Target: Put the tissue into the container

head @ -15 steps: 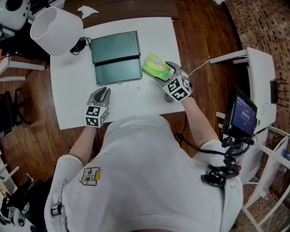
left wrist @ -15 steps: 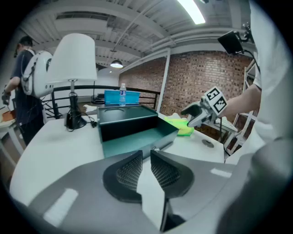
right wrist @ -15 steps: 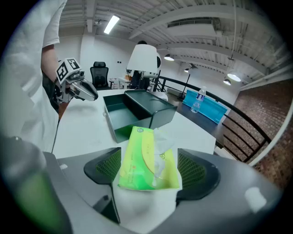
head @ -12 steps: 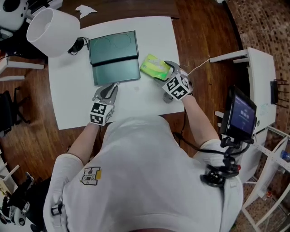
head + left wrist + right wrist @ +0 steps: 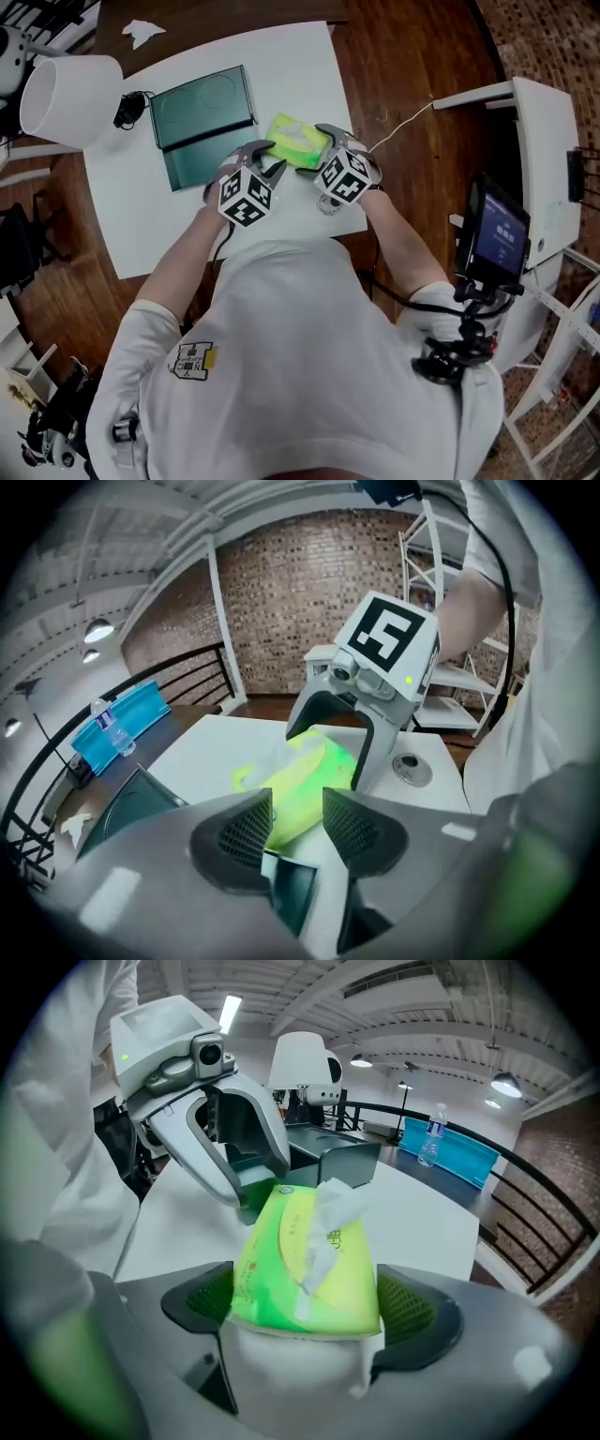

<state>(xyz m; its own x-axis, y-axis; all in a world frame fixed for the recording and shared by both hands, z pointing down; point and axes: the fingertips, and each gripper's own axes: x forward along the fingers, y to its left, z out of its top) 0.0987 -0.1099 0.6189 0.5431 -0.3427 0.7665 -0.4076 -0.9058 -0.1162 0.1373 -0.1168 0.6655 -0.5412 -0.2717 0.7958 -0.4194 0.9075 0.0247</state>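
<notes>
A green tissue pack (image 5: pixel 292 141) lies on the white table (image 5: pixel 141 216), with a white tissue (image 5: pixel 335 1211) sticking out of its top. My right gripper (image 5: pixel 317 150) is shut on the pack (image 5: pixel 305 1251), one pad pressing on each side of it. My left gripper (image 5: pixel 265 157) hovers just left of the pack (image 5: pixel 300 780). Its jaws (image 5: pixel 297 808) stand a little apart with nothing between them. The dark green container (image 5: pixel 202 122), lid folded back, sits on the table to the left of the pack.
A white lamp shade (image 5: pixel 66 98) stands at the table's far left corner, a crumpled white scrap (image 5: pixel 141 33) behind it. Right of the table are a white cabinet (image 5: pixel 534 141) and a screen on a stand (image 5: pixel 497 239). A small metal disc (image 5: pixel 411 769) lies near the pack.
My left gripper has moved right and forward from the table's front edge up to the tissue pack. The right gripper keeps its hold on the pack.
</notes>
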